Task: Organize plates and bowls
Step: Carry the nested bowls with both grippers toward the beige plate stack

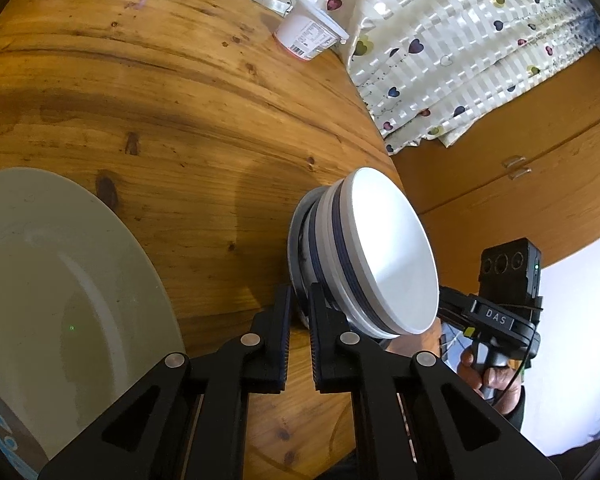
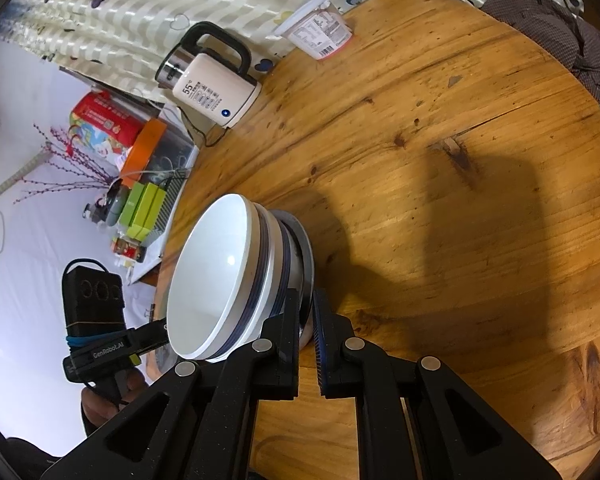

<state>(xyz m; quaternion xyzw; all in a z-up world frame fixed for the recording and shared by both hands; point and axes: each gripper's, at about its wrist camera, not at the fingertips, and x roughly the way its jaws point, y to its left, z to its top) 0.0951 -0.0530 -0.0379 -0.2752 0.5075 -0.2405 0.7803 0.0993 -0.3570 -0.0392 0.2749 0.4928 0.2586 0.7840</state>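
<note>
1. On the round knotty wooden table [image 1: 148, 92], my left gripper [image 1: 299, 300] and right gripper [image 2: 306, 308] each pinch the rim of the small grey plate [image 2: 305, 248] under two nested white blue-banded bowls [image 1: 384, 252].
2. Bowls look stacked; the large cream plate [image 1: 52, 280] lies apart, unsorted.
3. Beyond: a cream kettle [image 2: 216, 88] and a yoghurt tub [image 1: 308, 36].

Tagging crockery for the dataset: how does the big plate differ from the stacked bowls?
The big plate is shallow and wide; the stacked bowls are deep and narrower. The plate is off-white with a blue-patterned edge; the bowls are white with dark blue bands. The plate lies alone and ungripped; the bowls are nested on a small plate, whose rim both the left tongs and right tongs pinch. Both sit on the wooden table.
</note>
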